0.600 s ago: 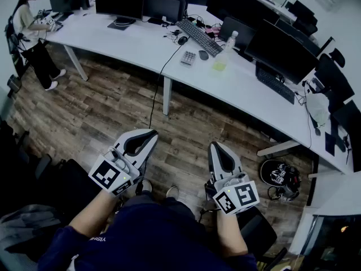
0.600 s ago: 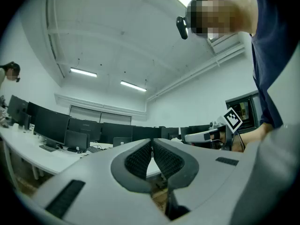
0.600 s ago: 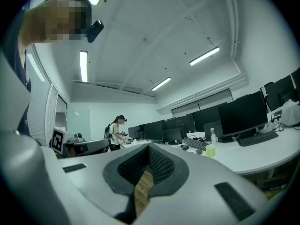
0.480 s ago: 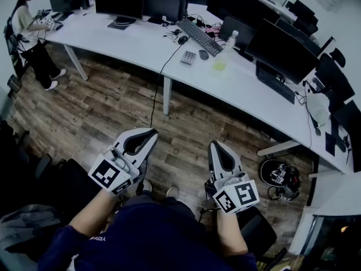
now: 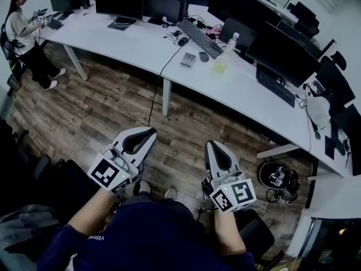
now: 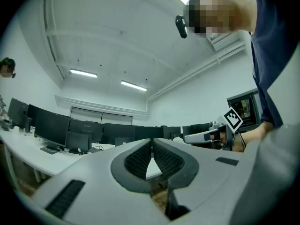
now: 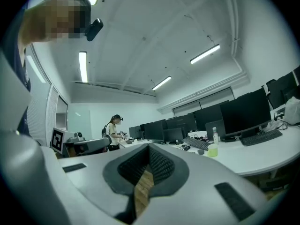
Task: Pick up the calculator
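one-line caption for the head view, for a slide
Left gripper and right gripper, both shut and empty, over the wood floor; calculator lies on the white desk ahead.

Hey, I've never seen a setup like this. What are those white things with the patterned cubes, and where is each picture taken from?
There is no robot here. A person holds a two-jaw gripper in each hand: the left gripper and the right gripper. The marker cubes are part of them.

The head view comes from a camera on the person's head, looking down at a wooden floor and a long white desk. The left and right gripper views come from cameras riding on each gripper, looking along its jaws.

Both grippers are shut and hold nothing. On the desk, some way ahead, lie a calculator, a keyboard, a mouse and a bottle, with monitors behind.
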{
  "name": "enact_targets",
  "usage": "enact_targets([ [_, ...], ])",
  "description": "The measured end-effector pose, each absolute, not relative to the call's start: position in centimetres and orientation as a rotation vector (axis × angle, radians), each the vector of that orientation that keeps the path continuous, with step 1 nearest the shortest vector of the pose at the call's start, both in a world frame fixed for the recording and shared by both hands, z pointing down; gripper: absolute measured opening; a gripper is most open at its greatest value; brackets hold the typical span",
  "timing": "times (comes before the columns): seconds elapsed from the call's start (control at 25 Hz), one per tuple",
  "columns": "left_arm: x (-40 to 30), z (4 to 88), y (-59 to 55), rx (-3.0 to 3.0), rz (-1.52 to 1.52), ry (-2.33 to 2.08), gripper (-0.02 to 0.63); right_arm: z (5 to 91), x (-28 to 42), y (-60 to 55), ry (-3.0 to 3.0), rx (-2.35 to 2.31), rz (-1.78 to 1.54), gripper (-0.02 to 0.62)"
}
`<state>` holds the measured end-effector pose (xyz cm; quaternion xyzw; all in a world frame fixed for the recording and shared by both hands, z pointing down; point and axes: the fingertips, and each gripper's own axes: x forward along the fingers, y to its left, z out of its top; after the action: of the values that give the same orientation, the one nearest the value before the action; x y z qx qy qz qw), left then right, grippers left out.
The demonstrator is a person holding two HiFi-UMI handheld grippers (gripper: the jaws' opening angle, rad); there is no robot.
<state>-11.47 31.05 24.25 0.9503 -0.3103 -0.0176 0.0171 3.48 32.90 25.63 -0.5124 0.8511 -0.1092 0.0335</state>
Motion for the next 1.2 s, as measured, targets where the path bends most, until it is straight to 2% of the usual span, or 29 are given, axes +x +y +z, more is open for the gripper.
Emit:
enact_targets([
  [0.72,-10.9,25.0,28.1,2.950,-0.029,-0.967,0.043,26.1,4.2,30.0,2.609,-1.590,-0.362,0.003],
  [0.88,-10.9,25.3,27.6,2.943,-0.024,-0.975,0.091,26.3,4.2,29.5,2.612,-1.587,-0.365,0.003],
  [1.2,-10.9,25.3,27.2,2.946,-0.012,-0.979,0.109,26.3,4.3,29.1,2.614,-1.581,-0.369,0.003],
])
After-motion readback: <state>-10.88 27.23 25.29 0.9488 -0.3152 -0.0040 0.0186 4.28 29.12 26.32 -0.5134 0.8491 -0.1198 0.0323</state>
